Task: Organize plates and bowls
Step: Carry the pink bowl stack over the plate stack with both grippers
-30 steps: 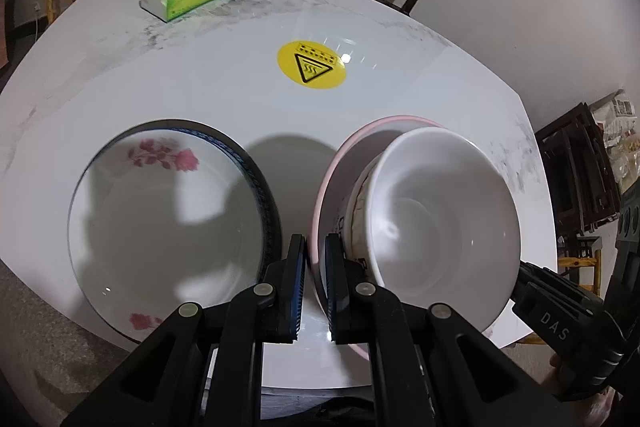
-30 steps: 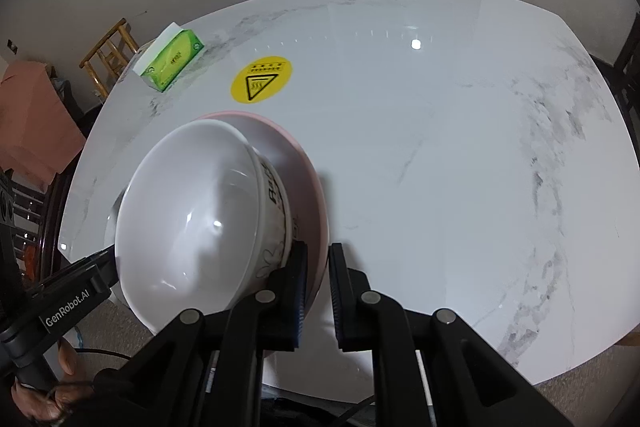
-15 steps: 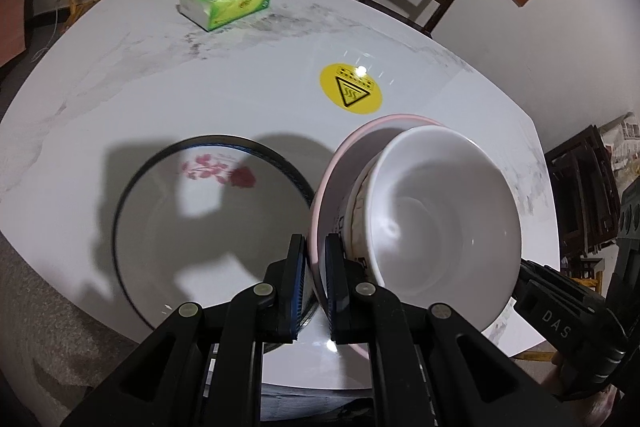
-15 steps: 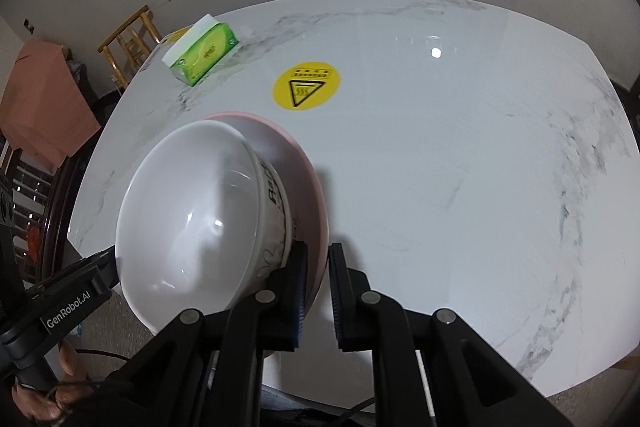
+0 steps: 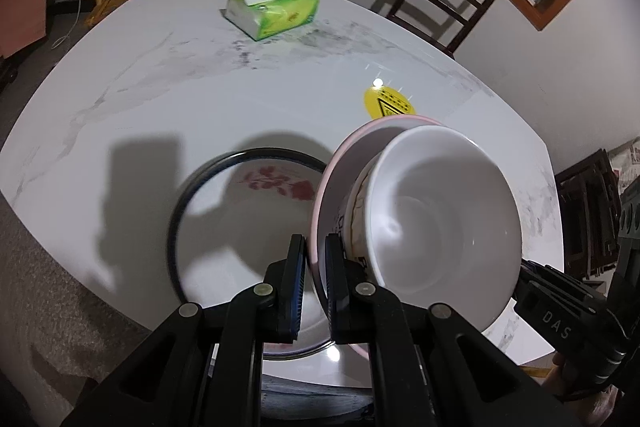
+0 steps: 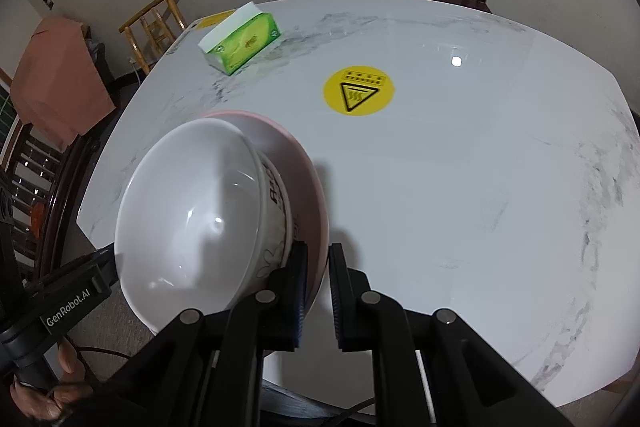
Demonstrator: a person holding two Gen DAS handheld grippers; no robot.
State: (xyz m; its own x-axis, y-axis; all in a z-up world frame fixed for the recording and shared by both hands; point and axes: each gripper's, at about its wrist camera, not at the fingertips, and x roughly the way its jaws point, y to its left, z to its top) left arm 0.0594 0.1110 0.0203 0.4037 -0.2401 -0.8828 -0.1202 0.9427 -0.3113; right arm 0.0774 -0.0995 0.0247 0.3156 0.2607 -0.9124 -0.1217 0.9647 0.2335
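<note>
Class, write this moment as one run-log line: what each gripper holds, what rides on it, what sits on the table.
left gripper: shut on pink plate rim | right gripper: shut on opposite rim | load: white bowl on plate | table: flowered plate, tissue pack

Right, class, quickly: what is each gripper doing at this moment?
Left gripper: shut on the pink plate's rim.
Right gripper: shut on the same plate's opposite rim; white bowl sits on it.
</note>
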